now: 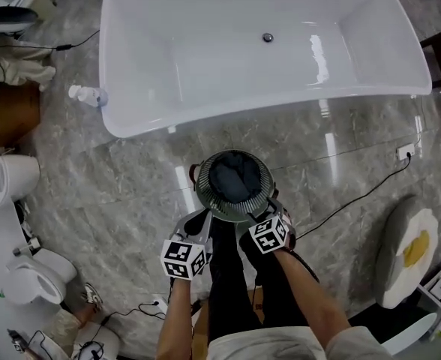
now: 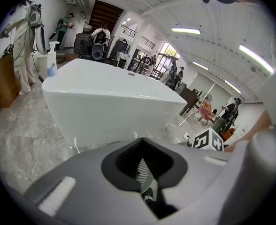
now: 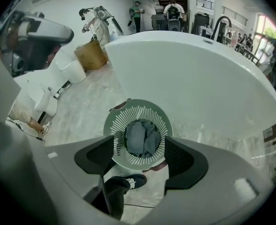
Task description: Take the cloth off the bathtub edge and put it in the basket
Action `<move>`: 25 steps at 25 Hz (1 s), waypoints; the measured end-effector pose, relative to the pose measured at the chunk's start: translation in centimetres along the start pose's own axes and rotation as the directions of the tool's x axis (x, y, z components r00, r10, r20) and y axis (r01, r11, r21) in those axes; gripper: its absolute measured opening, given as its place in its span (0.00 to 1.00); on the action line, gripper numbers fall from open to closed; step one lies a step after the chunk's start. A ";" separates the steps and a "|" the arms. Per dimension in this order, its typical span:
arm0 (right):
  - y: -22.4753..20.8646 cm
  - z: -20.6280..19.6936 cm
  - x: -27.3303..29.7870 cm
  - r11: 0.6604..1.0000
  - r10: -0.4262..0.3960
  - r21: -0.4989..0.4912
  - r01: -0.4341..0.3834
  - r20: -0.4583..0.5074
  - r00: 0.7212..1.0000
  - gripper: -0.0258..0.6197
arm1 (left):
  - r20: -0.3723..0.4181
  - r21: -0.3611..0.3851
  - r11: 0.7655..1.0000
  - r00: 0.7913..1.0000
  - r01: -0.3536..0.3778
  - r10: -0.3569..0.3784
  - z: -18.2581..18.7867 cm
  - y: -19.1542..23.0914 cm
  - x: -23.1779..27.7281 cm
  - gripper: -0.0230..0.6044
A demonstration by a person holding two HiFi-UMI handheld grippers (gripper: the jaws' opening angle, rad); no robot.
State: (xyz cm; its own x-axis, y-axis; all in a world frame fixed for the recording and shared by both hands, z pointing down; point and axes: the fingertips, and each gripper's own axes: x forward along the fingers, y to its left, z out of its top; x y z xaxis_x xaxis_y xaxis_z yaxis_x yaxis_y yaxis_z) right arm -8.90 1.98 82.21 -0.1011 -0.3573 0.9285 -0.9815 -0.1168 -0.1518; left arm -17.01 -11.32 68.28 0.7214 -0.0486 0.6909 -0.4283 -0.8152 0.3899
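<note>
Both forearms reach fwd over legs, L tongs (image 1: 199,222) & R tongs (image 1: 271,207) angled down at basket (image 1: 205,193). L tongs closed, empty; R tongs apart, empty. Cloth (image 1: 234,177) lies bunched inside basket, near bathtub (image 1: 130,118); no clear long axis.

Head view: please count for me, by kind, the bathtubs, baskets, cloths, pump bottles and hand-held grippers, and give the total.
bathtub: 1
basket: 1
cloth: 1, inside the basket
pump bottle: 1
hand-held grippers: 2, the left hand-held gripper and the right hand-held gripper
Total: 6
</note>
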 end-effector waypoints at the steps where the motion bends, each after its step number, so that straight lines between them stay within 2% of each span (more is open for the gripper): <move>1: 0.1 0.2 -1.5 1.000 0.001 0.001 -0.001 0.010 1.000 0.52 | -0.012 0.007 1.000 1.000 -0.004 0.004 0.1 -0.5 -0.3 0.13; 4: 0.6 1.2 -5.6 1.000 0.007 0.016 -0.007 0.052 0.999 0.52 | -0.036 0.015 1.000 0.999 -0.013 0.013 0.6 -1.7 -1.6 0.13; 8: 1.8 2.9 -10.7 1.000 0.012 0.020 -0.015 0.119 0.993 0.52 | -0.021 0.012 1.000 1.000 -0.018 0.018 2.0 -3.8 -4.1 0.13; 13: 2.3 4.1 -16.6 0.991 0.009 0.126 -0.035 0.200 0.980 0.52 | -0.002 0.005 0.999 0.999 -0.033 0.033 3.4 -6.3 -7.4 0.13; 17: 2.5 4.7 -21.6 0.989 0.010 0.140 -0.046 0.248 0.969 0.52 | 0.021 -0.016 0.999 0.999 -0.047 0.048 3.7 -8.5 -10.5 0.13; 21: 3.3 6.0 -25.2 0.989 0.023 0.131 -0.068 0.324 0.946 0.52 | 0.055 -0.031 0.998 0.997 -0.058 0.060 4.4 -10.0 -12.8 0.13; 25: 4.0 7.0 -27.8 0.990 0.034 0.116 -0.085 0.388 0.921 0.52 | 0.078 -0.004 0.998 0.995 -0.059 0.059 5.3 -11.6 -14.0 0.13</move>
State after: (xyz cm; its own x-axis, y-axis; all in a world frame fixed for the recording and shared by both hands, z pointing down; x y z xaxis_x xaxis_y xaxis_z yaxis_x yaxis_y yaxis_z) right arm -8.88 4.98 53.43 -0.0633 -0.6925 0.7187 -0.9438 -0.1926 -0.2687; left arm -19.28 -4.25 50.86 0.7347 -0.1414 0.6635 -0.4723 -0.8087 0.3507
